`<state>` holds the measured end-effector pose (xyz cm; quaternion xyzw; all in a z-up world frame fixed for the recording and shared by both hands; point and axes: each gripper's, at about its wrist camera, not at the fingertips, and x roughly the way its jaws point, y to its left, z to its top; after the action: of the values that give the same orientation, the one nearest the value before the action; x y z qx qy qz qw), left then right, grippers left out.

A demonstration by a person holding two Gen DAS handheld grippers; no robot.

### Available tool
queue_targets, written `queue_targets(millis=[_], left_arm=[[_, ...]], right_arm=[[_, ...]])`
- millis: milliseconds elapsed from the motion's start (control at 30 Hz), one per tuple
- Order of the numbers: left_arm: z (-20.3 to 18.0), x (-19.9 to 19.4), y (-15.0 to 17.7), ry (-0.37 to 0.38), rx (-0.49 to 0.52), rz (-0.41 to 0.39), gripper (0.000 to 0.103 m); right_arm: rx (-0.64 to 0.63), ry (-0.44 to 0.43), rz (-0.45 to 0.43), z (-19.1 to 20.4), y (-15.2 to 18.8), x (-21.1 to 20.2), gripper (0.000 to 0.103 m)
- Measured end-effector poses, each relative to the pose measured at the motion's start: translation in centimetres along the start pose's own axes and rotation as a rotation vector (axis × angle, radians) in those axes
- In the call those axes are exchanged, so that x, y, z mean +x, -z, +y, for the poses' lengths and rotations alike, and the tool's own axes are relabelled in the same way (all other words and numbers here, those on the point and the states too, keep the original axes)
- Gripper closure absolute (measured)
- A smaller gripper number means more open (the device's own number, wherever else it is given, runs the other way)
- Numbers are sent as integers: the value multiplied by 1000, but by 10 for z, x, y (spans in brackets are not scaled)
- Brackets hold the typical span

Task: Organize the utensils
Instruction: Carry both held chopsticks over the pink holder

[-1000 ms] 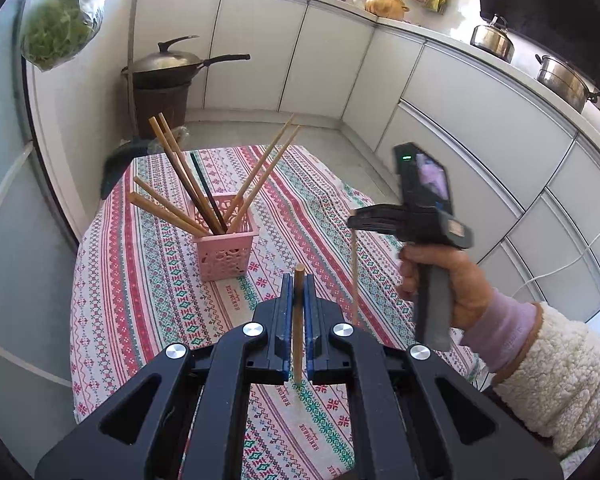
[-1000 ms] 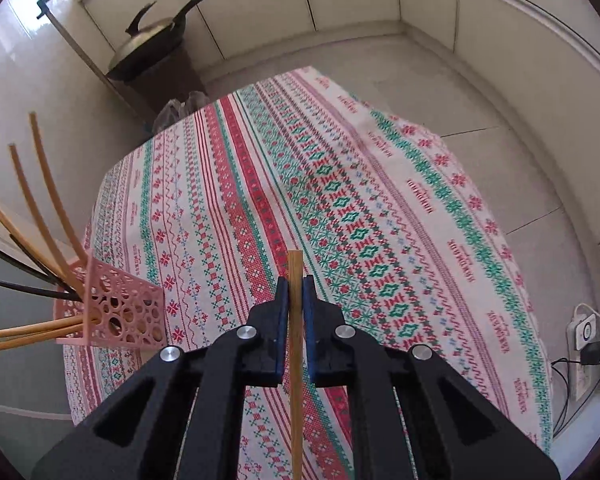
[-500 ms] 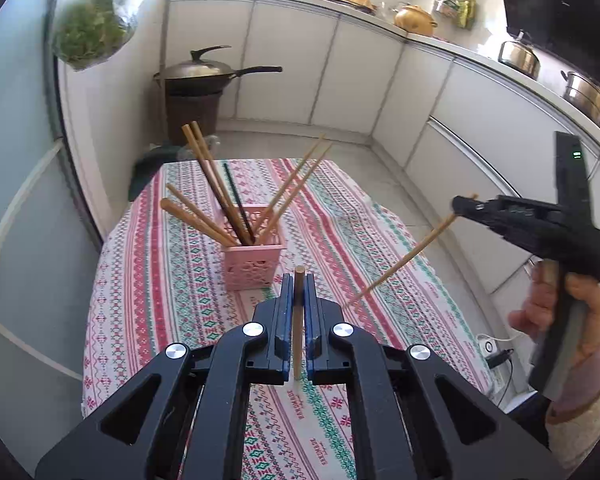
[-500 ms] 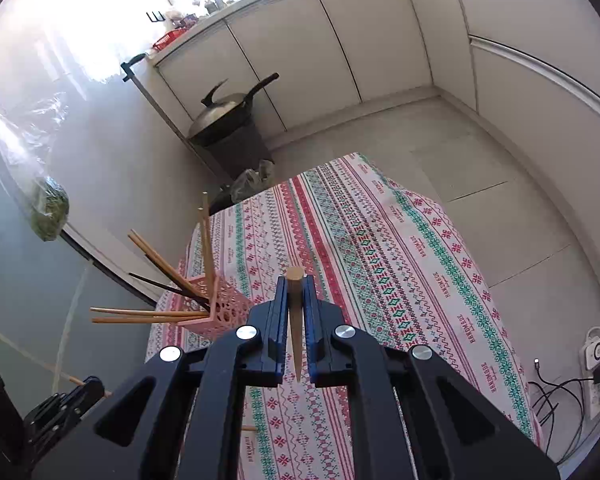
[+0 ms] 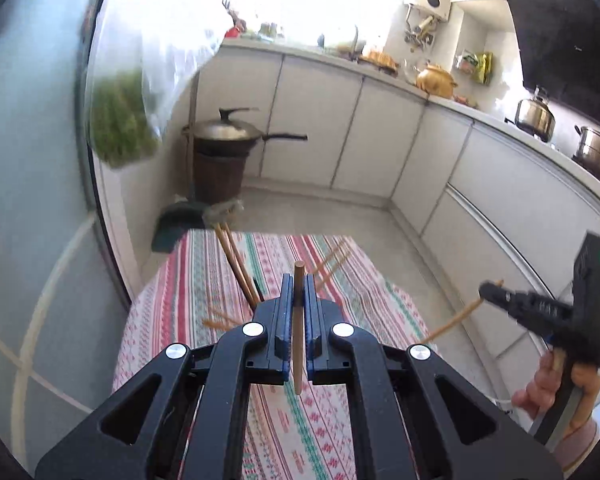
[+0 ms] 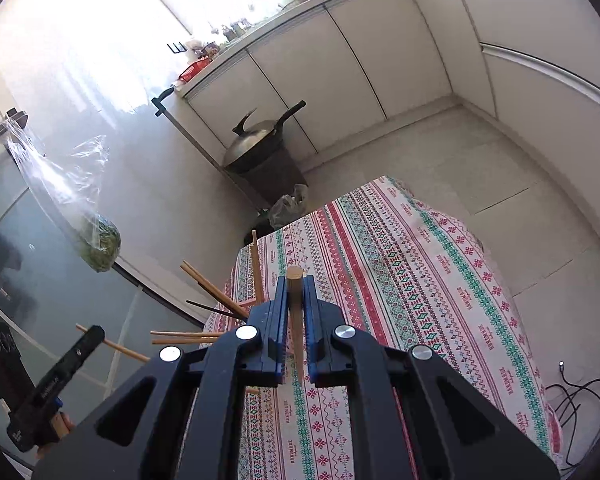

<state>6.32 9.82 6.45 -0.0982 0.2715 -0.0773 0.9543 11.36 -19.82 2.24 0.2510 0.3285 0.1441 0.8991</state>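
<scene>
My left gripper is shut on a wooden chopstick that stands between its blue pads, high above the table. My right gripper is shut on another wooden chopstick. The right gripper also shows at the right of the left wrist view, its chopstick slanting down. The left gripper shows at the lower left of the right wrist view. Several chopsticks fan out of a pink basket, which is mostly hidden behind the fingers in both views.
The table carries a striped patterned cloth. A lidded wok on a dark bin and a dustpan stand beyond the table. White cabinets line the far side. A bag of greens hangs at left. Cables lie at right.
Both grippers have risen and tilted up, so the table sits lower in view and the pink basket has slipped behind the fingers. Each still grips its chopstick.
</scene>
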Motion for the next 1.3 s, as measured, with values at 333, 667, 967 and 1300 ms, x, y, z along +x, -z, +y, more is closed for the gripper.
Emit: queue_targets(millis=[333, 667, 967, 1300], left_arm=[[-4, 25, -50, -104, 14, -40, 99], [16, 79, -52, -143, -53, 30, 97], [37, 50, -31, -141, -171, -58, 74], [39, -41, -9, -236, -153, -293, 41]], right_arm=[[18, -15, 8, -8, -5, -1, 95], [19, -1, 31, -10, -4, 7, 95], [14, -19, 54, -2, -1, 14, 95], [-31, -33, 2, 42, -12, 19, 95]])
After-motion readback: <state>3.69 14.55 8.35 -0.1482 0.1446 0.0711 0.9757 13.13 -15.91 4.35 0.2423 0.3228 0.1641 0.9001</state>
